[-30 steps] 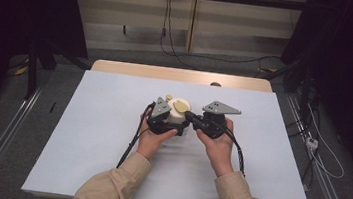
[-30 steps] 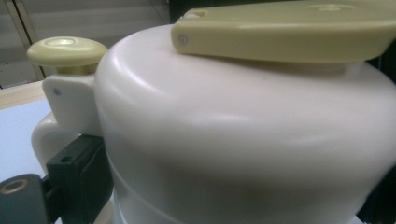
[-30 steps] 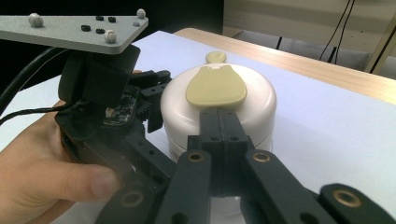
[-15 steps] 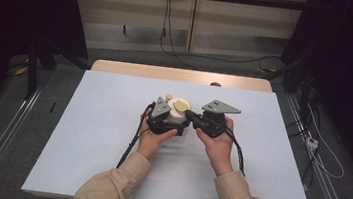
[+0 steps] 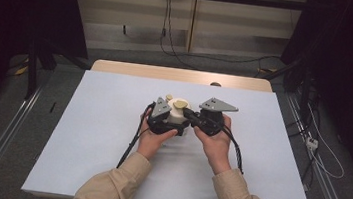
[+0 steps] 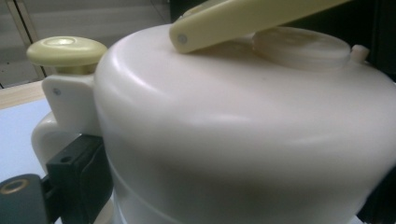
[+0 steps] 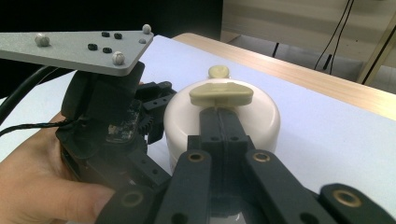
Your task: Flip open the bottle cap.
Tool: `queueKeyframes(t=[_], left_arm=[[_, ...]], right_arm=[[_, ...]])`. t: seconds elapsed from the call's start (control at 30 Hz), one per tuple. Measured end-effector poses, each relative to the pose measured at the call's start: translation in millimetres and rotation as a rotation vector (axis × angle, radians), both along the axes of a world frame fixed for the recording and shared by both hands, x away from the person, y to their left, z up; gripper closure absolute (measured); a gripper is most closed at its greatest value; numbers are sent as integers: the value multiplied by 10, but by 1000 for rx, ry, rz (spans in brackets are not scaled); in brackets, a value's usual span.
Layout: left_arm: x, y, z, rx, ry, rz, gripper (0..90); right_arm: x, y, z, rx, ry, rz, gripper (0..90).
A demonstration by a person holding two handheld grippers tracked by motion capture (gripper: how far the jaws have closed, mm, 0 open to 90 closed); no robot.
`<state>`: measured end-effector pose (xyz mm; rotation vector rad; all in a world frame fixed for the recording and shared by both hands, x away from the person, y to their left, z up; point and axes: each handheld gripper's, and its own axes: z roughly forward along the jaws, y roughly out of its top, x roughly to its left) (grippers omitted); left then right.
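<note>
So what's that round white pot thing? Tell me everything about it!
The round white pot looks like smooth, shiny cream plastic and stands upright mid-table. Its domed lid carries a pale yellow flat handle and, at the edge, a yellow knob on a white bracket. The left gripper clamps its side; the right gripper, jaws shut, rests its tips against the handle.

- A round cream pot (image 5: 176, 115) stands upright near the middle of the table.
- A pale yellow handle (image 7: 221, 94) lies across its closed lid.
- A small yellow knob (image 6: 66, 50) sticks up at its far side.
</note>
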<state>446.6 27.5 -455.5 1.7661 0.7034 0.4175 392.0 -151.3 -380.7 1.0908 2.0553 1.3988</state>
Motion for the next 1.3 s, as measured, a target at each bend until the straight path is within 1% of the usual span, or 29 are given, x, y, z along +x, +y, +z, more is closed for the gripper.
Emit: queueKeyframes(t=[0.43,0.6,0.7,0.87,1.3], left_arm=[[0,-2,0,-3,1,1,58],[1,-3,0,-3,1,1,58],[-2,-6,-1,-7,6,4,58],[2,-2,1,-2,2,1,58],[2,-2,1,-1,2,0,58]], right_arm=[[18,23,29,-4,-11,-1,900],[28,25,32,9,-6,-3,900],[37,31,45,2,-13,-4,900],[56,40,68,-1,-16,-8,900],[77,47,65,5,-17,-1,900]])
